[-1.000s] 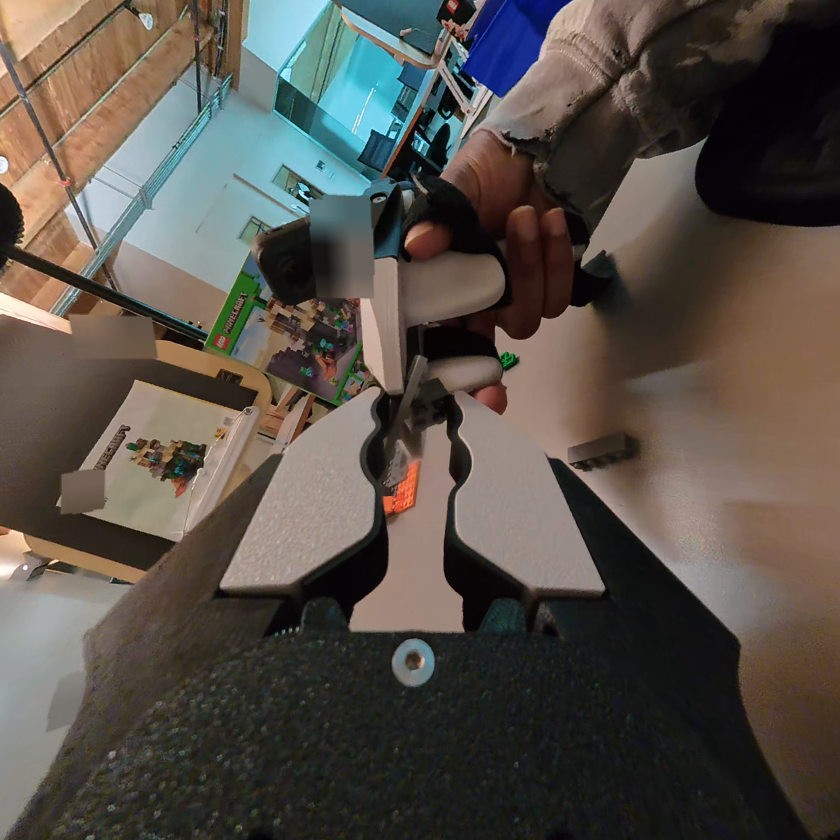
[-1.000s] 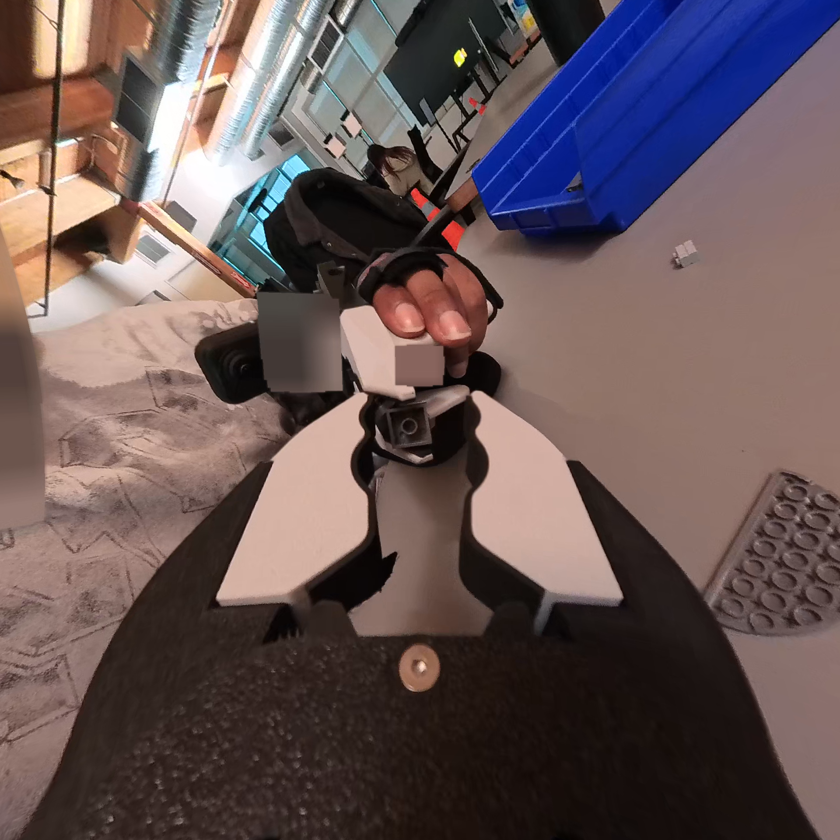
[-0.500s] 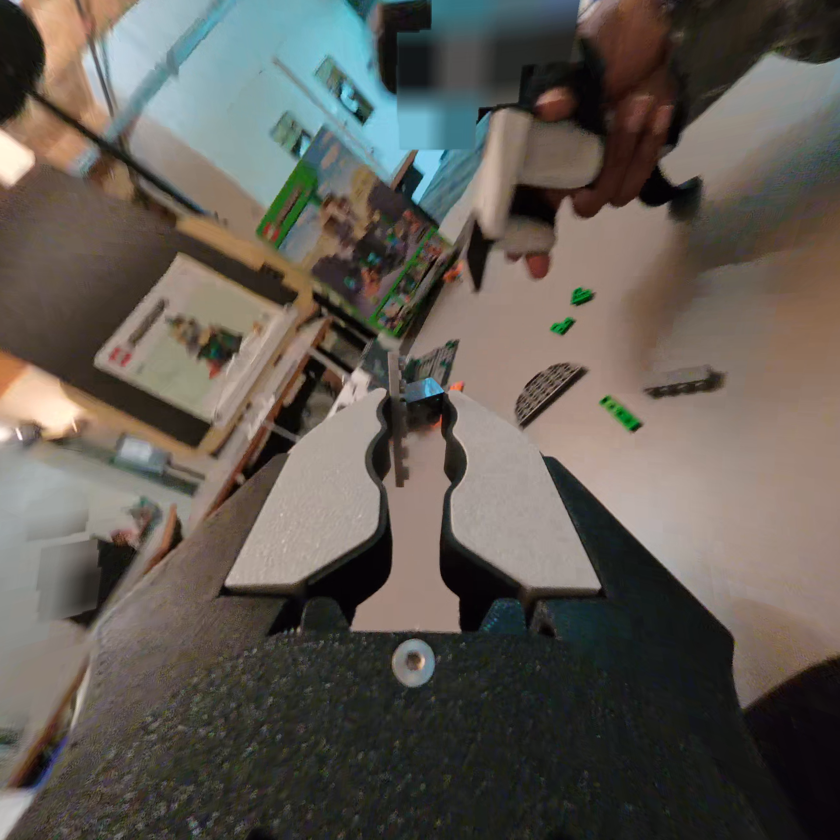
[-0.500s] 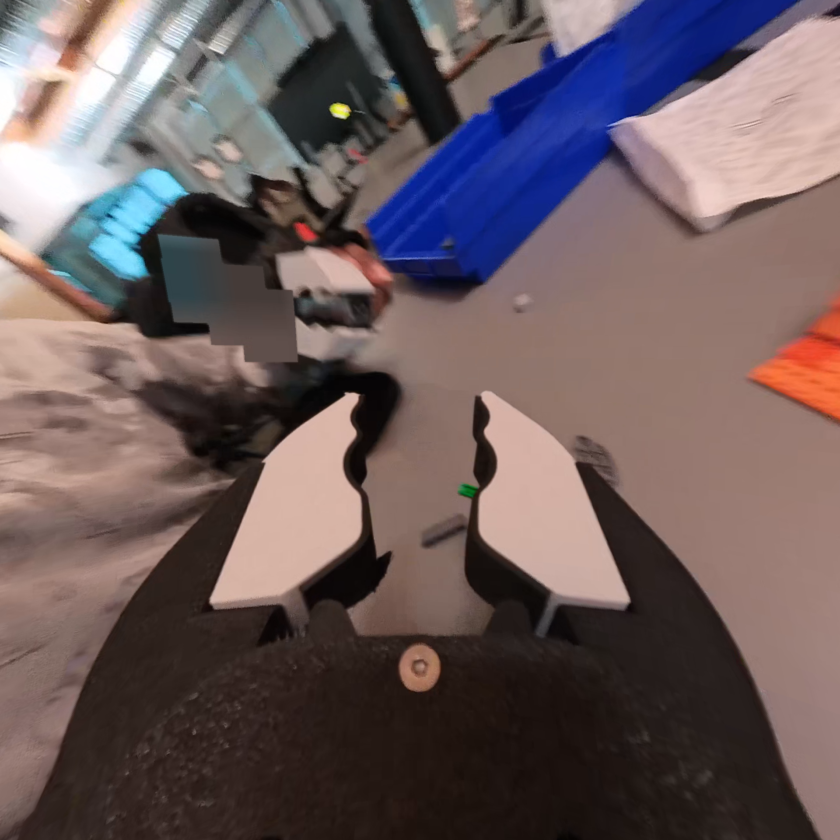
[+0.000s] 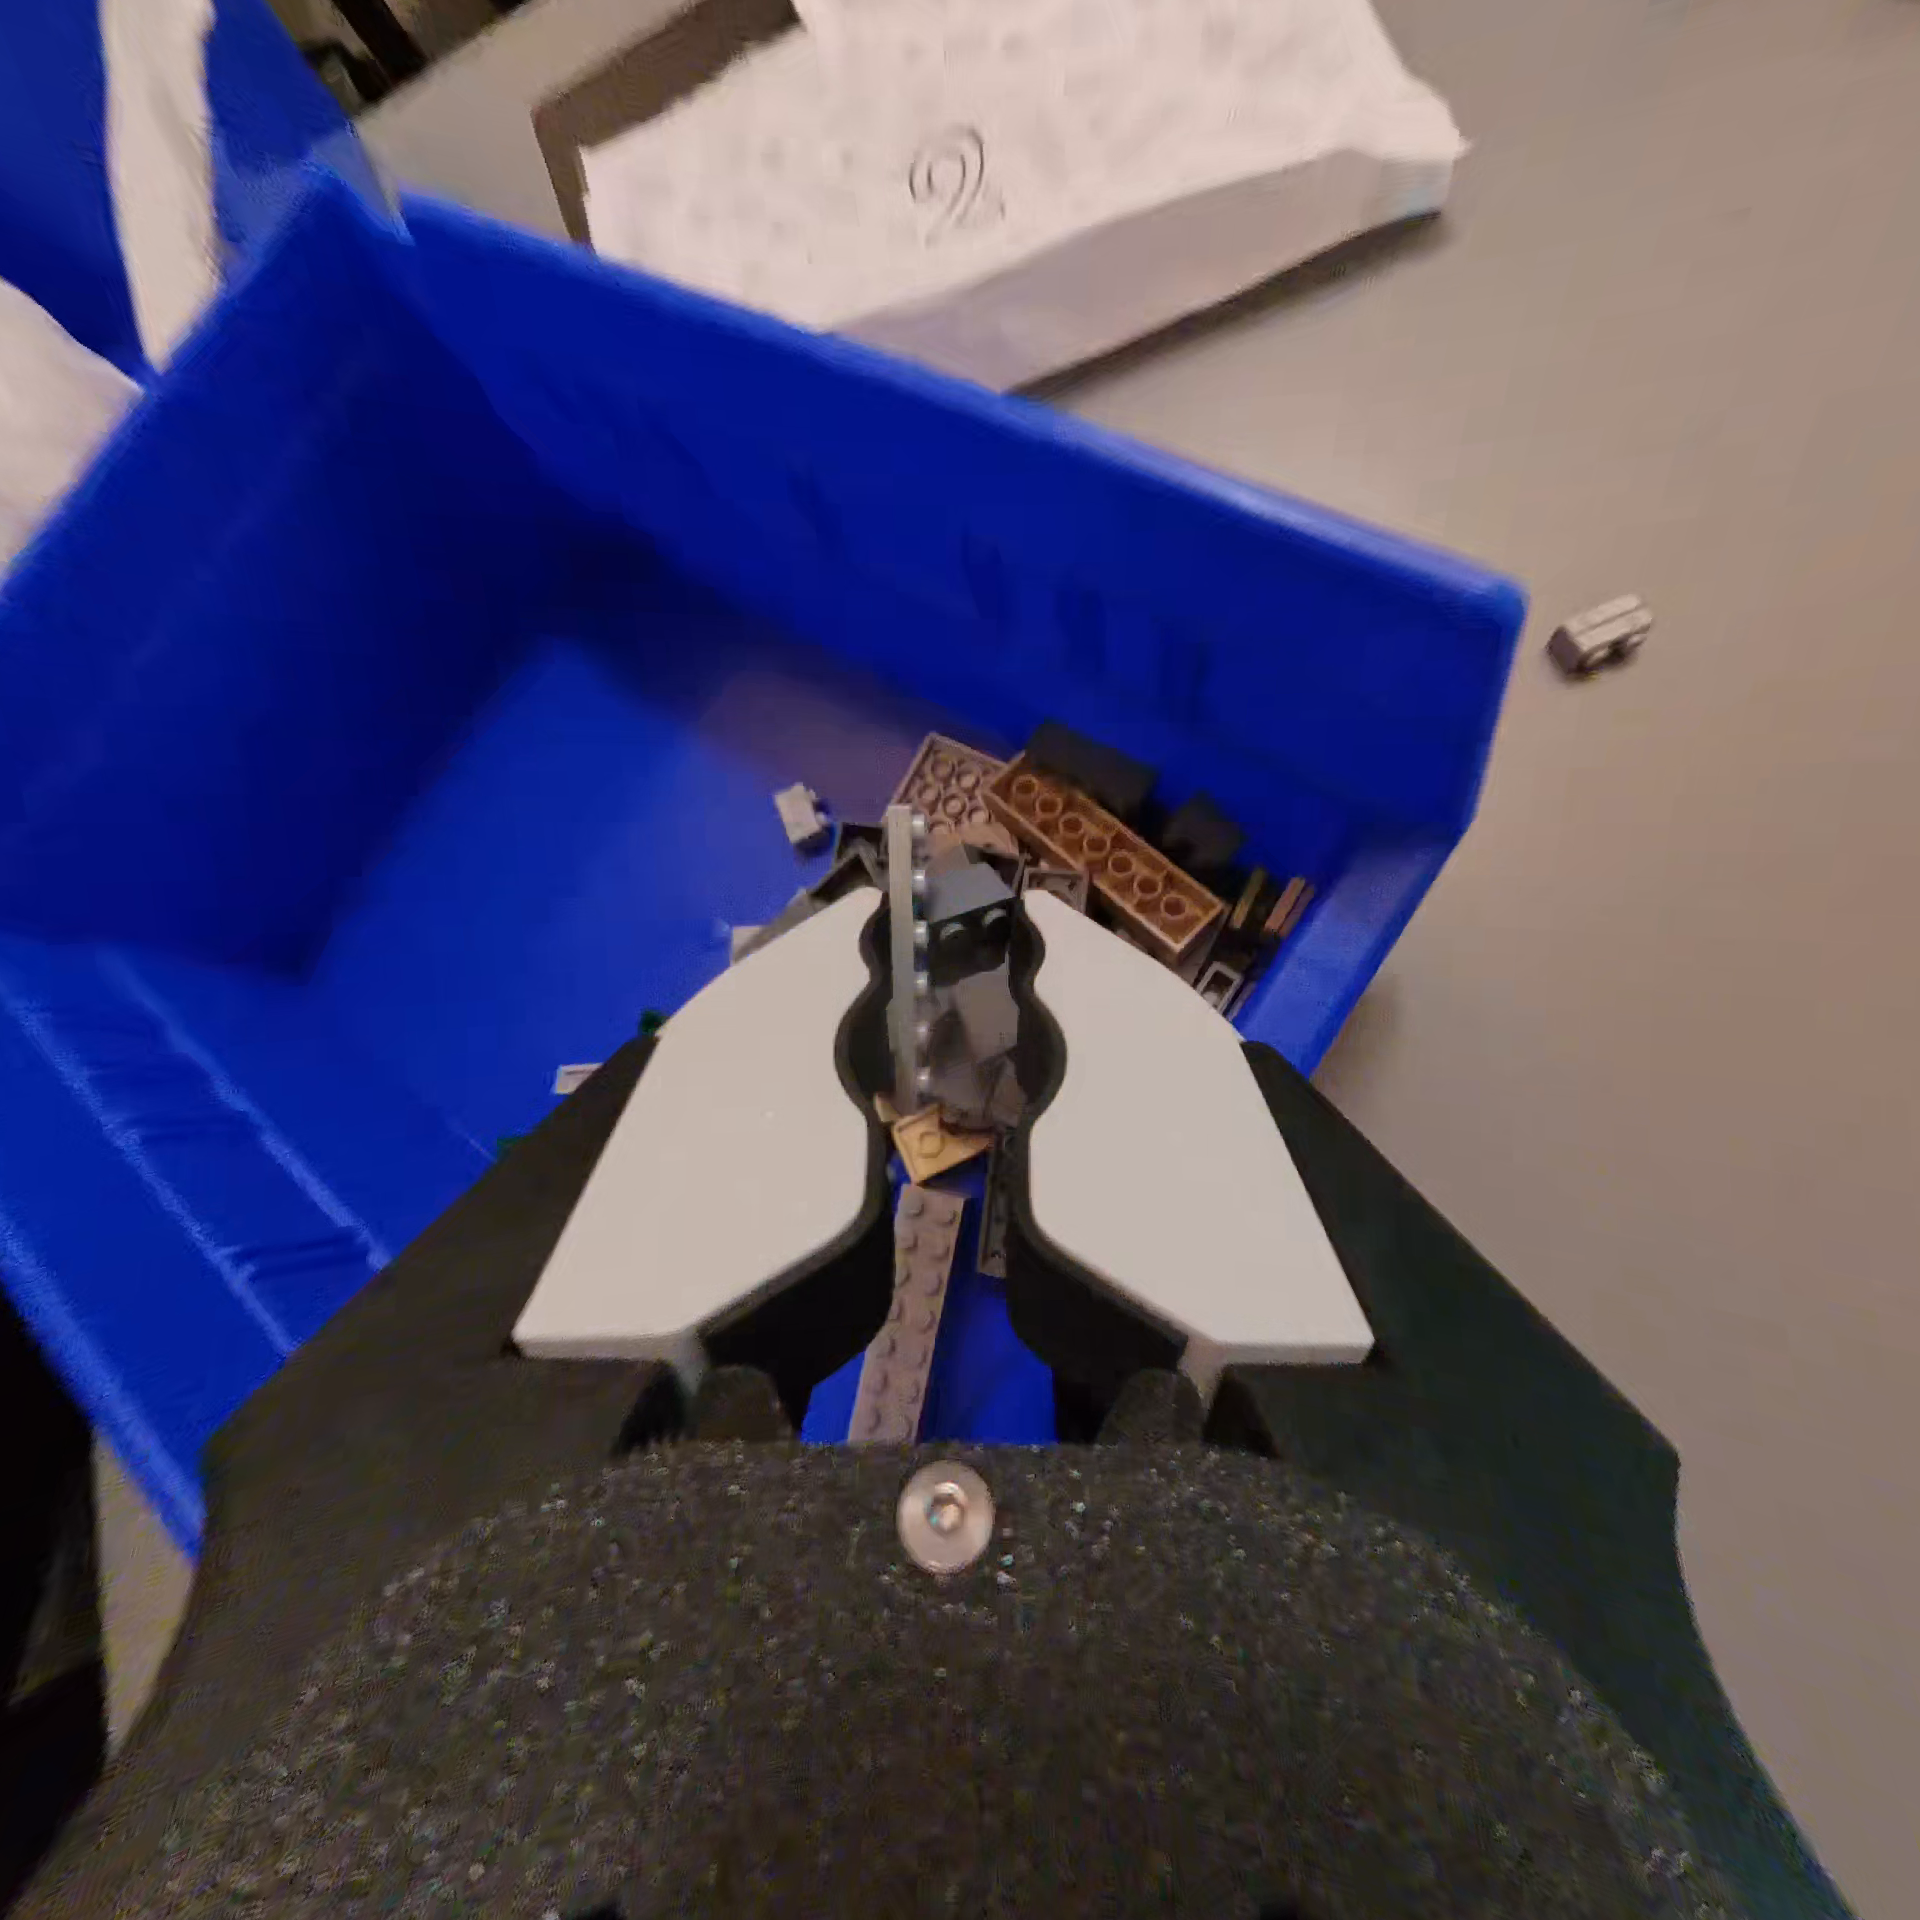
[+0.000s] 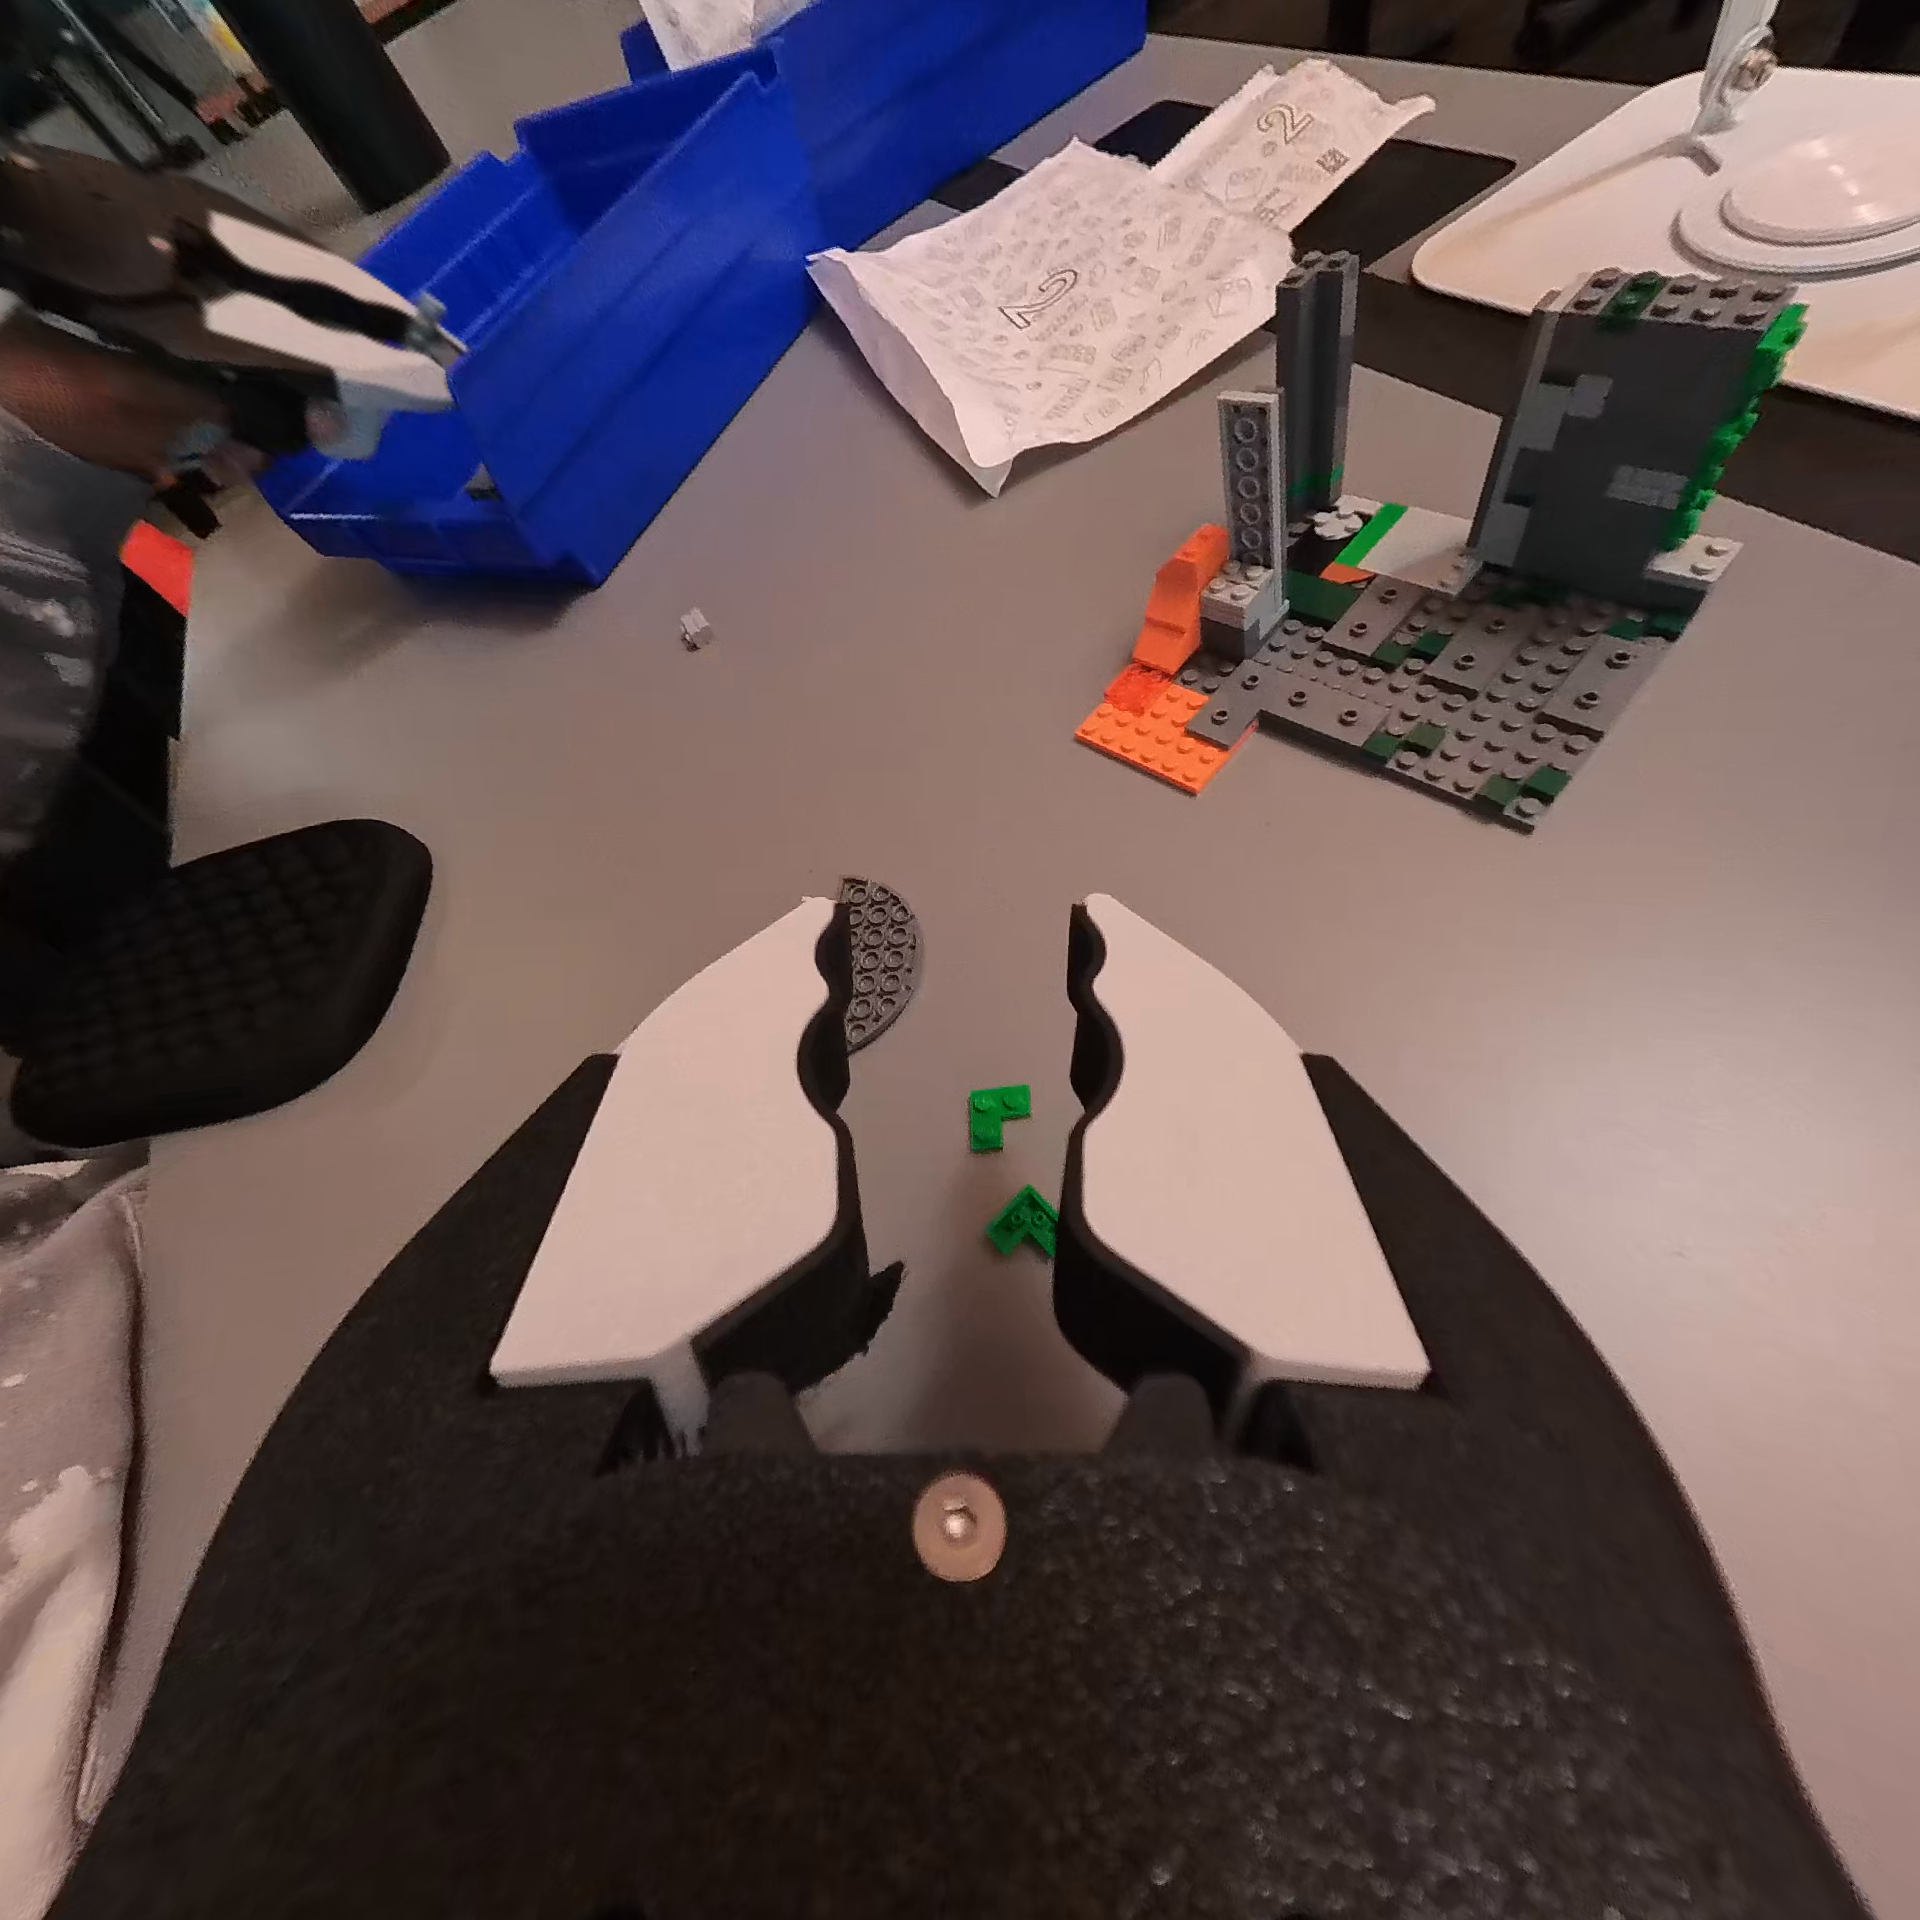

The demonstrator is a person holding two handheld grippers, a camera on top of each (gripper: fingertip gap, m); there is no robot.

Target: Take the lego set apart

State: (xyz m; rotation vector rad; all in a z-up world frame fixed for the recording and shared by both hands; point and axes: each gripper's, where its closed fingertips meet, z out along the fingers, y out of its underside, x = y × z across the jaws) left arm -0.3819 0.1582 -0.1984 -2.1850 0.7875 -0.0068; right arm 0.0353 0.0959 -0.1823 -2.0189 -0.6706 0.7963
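The left claw is clenched on a small lego piece: a thin light grey plate standing on its edge, with a dark grey block pressed against its right face. The long axis of the plate runs forward along the fingers, from the tips back toward the palm. The claw hangs over the blue bin, and directly under the tips lies the heap of loose bricks in the near right corner of the bin. This is the relation that matters: in my judgement the piece only needs to be released, and it will fall onto the heap.

The right claw is released and holds nothing. It hovers over the grey counter, and between its fingers show two small green corner plates lying flat. A dark grey half-round plate lies just beside its left finger. The lego set stands far and to the right of this claw, well apart from it, so the right claw is the nearer one to it.

The set is a flat studded base, grey with green spots and an orange corner, with a tall grey wall and two slim pillars upright on it. The bricks are hard, shiny plastic with sharp edges and round studs. A crumpled white paper bag lies between the bin and the set. A single small grey brick lies alone on the counter near the bin.
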